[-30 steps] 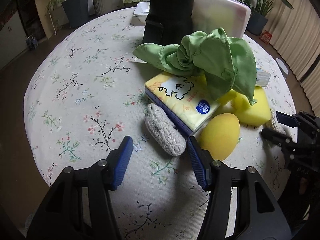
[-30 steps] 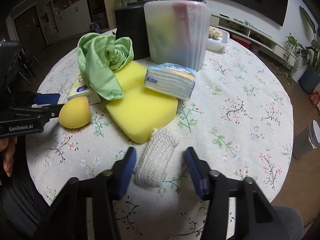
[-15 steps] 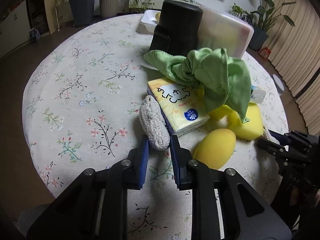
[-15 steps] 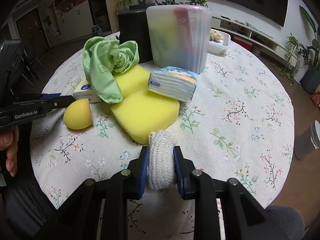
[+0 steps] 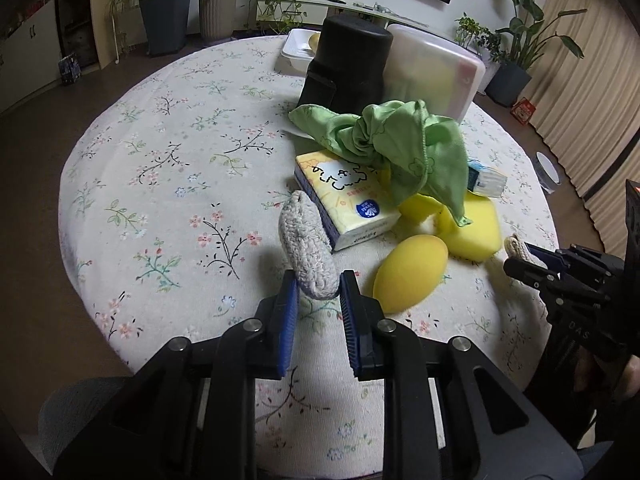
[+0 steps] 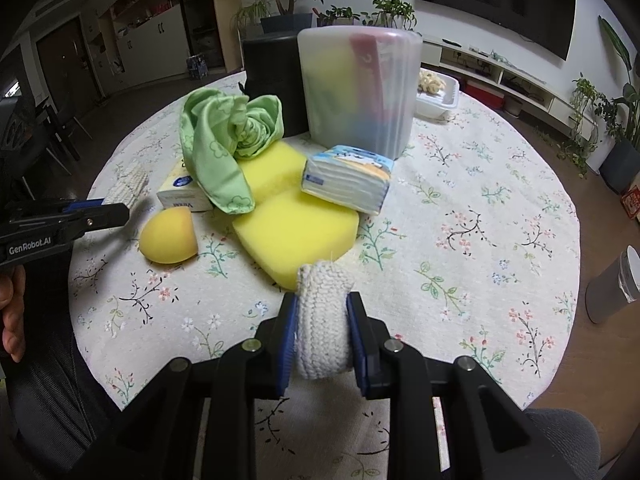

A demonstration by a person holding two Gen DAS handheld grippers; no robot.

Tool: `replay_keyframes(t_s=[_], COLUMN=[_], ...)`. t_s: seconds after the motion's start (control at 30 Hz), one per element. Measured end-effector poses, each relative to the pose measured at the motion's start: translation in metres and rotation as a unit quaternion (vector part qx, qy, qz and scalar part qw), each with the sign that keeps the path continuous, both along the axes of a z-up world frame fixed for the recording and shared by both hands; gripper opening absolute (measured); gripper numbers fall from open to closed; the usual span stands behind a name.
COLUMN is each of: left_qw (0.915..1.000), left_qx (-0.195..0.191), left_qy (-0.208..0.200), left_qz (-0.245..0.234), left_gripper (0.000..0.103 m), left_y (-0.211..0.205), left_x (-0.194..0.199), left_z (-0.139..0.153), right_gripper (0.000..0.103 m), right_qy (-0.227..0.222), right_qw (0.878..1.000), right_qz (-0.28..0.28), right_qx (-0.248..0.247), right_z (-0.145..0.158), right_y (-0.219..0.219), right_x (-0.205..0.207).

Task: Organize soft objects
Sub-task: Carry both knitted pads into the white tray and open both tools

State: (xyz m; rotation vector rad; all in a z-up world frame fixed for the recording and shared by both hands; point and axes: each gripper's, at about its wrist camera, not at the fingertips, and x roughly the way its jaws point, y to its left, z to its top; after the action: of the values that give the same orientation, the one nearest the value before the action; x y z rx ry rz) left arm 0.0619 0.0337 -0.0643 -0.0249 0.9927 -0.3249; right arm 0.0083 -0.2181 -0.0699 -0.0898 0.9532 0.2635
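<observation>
My left gripper [image 5: 318,282] is shut on the near end of a grey knitted pad [image 5: 306,252], lifted a little off the floral tablecloth; the same pad [image 6: 128,184] shows in the right wrist view. A white knitted pad [image 6: 324,320] sits pinched between the blue pads of my right gripper [image 6: 322,300]; its tip [image 5: 516,246] shows in the left wrist view. Behind lie a yellow egg-shaped sponge [image 5: 408,274], a yellow tissue pack [image 5: 346,200], a crumpled green cloth [image 5: 394,142], yellow sponge blocks [image 6: 296,228] and a blue-white tissue pack [image 6: 346,178].
A black cylindrical bin [image 5: 346,68] and a translucent plastic container [image 6: 360,88] stand at the back of the round table [image 5: 160,160]. A white tray [image 6: 436,98] sits behind them. A grey floor bin [image 6: 612,288] stands off the table's right side.
Both grippers closed from open around the knitted pads. The left one has raised the grey pad's near end and drawn back; the white pad now stands bunched between the right fingers.
</observation>
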Motion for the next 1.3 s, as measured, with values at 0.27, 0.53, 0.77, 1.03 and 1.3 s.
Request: replay_keyframes(t_s=[0.27, 0.53, 0.77, 1.03, 1.3], left_qw=[0.9997, 0.9992, 0.9973, 0.9921, 0.9872], left_qx=[0.015, 0.027, 0.054, 0.096, 0.115], left_qy=[-0.017, -0.028, -0.045, -0.075, -0.089], left_qz=[-0.006, -0.013, -0.019, -0.03, -0.065], left_gripper=[0.019, 0.019, 0.019, 0.019, 0.019], left_y=[-0.003, 0.009, 0.028, 0.042, 0.016], left_x=[-0.01, -0.004, 0.029, 0.111, 0.209], left_z=[0.011, 0.032, 0.055, 0.094, 0.122], right_gripper=[0.026, 0.026, 0.026, 0.026, 0.026], right_qy=[0.001, -0.003, -0.014, -0.036, -0.046], right_qw=[1.0, 1.0, 0.999, 0.997, 0.996], right_qz=[-0.004, -0.018, -0.042, -0.06, -0.037], right_qx=[0.004, 0.012, -0.002, -0.041, -0.064], right_z=[0.008, 0.032, 0.063, 0.101, 0.129], right_y=[-0.009, -0.043, -0.095, -0.152, -0.161], right_x=[-0.007, -0.002, 0.029, 0.1, 0.198])
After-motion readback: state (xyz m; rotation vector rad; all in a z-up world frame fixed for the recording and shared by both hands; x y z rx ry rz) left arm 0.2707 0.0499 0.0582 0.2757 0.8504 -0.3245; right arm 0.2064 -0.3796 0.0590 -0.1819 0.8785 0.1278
